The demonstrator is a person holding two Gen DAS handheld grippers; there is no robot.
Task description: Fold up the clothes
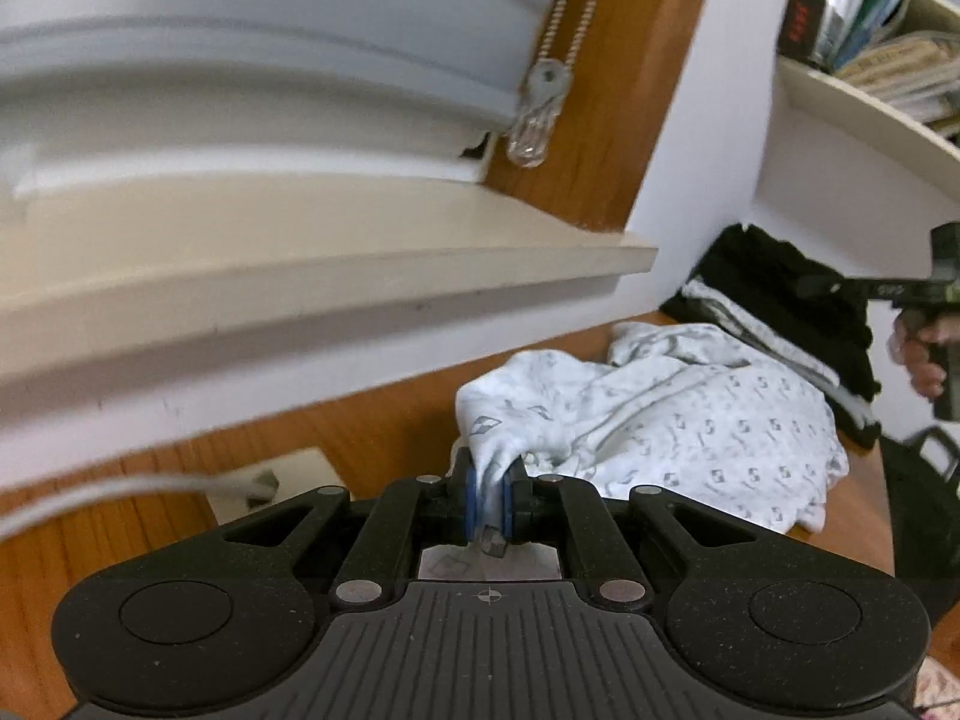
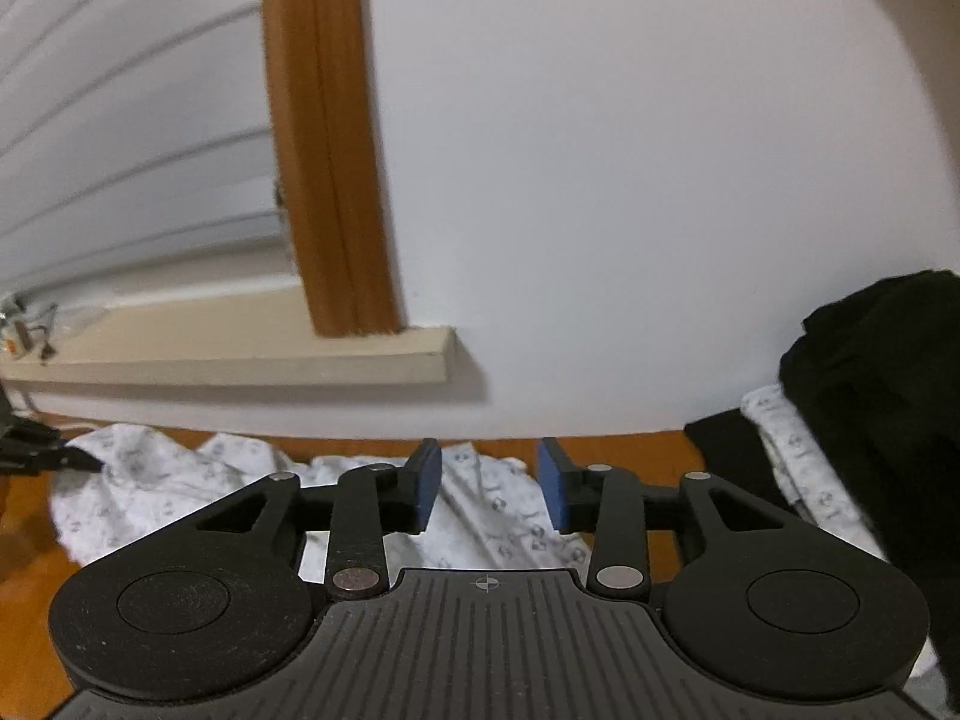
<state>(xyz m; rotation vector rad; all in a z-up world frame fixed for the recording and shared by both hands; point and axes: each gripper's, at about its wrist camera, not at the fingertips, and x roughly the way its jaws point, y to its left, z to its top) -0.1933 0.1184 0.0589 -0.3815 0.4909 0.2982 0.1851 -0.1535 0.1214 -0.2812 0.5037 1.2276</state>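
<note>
The left gripper [image 1: 489,501] pinches an edge of the white patterned garment [image 1: 690,420], crumpled mid-frame on the wooden table [image 1: 372,420]. The right gripper [image 2: 489,489] hovers spread above it; it should take a matching corner so the cloth spreads flat.

A lived-in room of a home, perhaps a bedroom or study. A wooden table [image 1: 372,420] stands against a white wall [image 2: 630,180] under a window with blinds [image 1: 240,30], a bead cord [image 1: 576,6] and a cream sill [image 2: 240,360]. A shelf [image 1: 870,114] holds books [image 1: 864,6]. Clothes [image 1: 690,408] lie on the table.
</note>
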